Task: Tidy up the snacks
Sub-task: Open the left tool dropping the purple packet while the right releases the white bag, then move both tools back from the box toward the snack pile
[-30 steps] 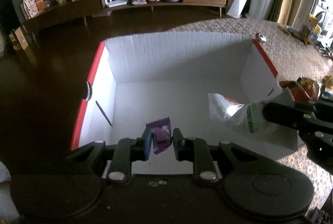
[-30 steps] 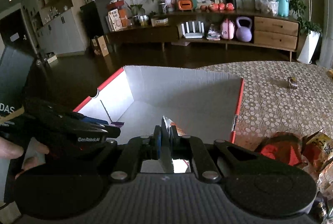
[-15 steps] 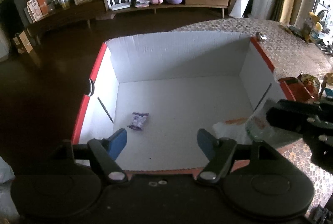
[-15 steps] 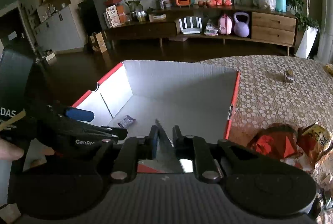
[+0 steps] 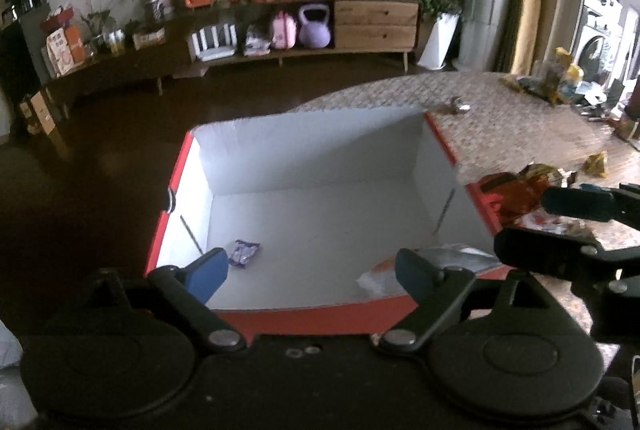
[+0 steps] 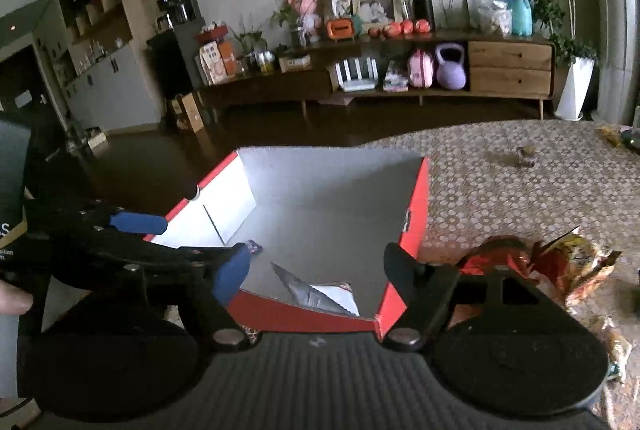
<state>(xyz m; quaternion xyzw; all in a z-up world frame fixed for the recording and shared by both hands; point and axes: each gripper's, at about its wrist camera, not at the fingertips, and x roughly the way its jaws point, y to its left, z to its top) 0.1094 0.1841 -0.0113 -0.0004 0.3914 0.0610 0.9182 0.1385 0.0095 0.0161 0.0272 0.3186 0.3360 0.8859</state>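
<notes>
Left gripper point(image 5: 310, 272) and right gripper point(image 6: 316, 270) both spread wide, empty, over the near rim of the box point(image 5: 320, 318). Inside: one purple packet point(image 5: 245, 253) left, one white bag point(image 6: 320, 296) near-right.

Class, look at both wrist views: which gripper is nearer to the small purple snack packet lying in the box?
Left. The left gripper hovers just behind the purple packet; the right gripper sits across the box.
</notes>
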